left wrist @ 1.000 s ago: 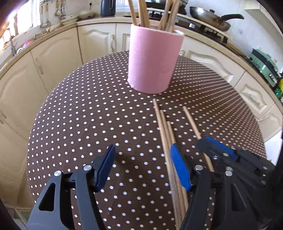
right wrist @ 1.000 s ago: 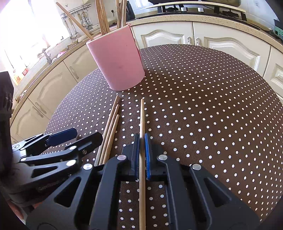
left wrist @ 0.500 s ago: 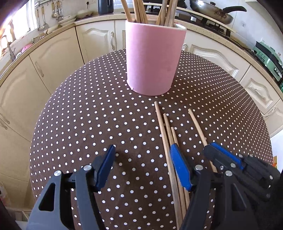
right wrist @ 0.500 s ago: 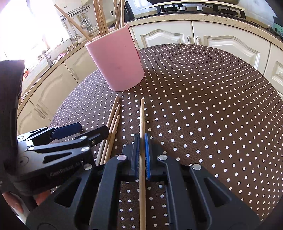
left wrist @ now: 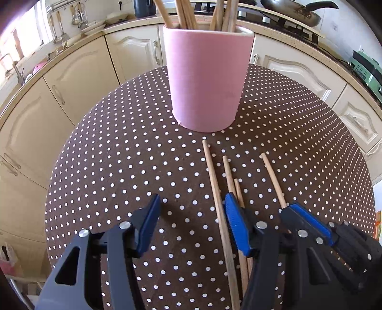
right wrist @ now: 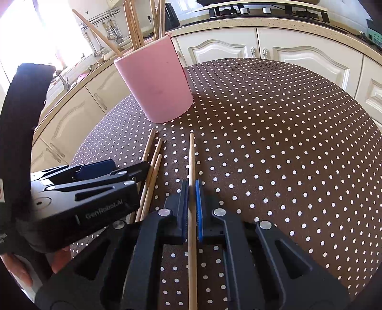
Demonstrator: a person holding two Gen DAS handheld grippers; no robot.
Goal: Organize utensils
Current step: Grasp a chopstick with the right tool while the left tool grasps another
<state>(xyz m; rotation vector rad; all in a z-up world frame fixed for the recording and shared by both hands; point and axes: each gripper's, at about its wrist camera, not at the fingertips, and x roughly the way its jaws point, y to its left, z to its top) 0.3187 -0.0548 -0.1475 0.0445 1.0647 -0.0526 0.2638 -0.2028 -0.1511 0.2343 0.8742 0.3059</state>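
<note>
A pink cup [left wrist: 206, 78] holding several wooden chopsticks stands on the brown dotted table [left wrist: 119, 155]. Three loose chopsticks [left wrist: 229, 176] lie side by side in front of it. My left gripper [left wrist: 192, 205] hovers low over them, open, jaws closing. The leftmost stick [left wrist: 213, 181] runs just inside its right finger, and nothing is pressed. My right gripper [right wrist: 191, 188] is shut on a fourth chopstick [right wrist: 191, 155], which points toward the pink cup [right wrist: 155, 81]. The right wrist view shows the left gripper [right wrist: 126, 168] beside the three sticks [right wrist: 152, 157].
Cream kitchen cabinets [left wrist: 78, 78] and a counter curve around the far side of the round table. A frying pan [left wrist: 291, 12] sits on the hob behind the cup. A hand [right wrist: 19, 271] holds the left gripper's handle at the lower left.
My left gripper has slid toward the cup and the three sticks, and its jaws have narrowed a little. The right gripper and its chopstick have not moved.
</note>
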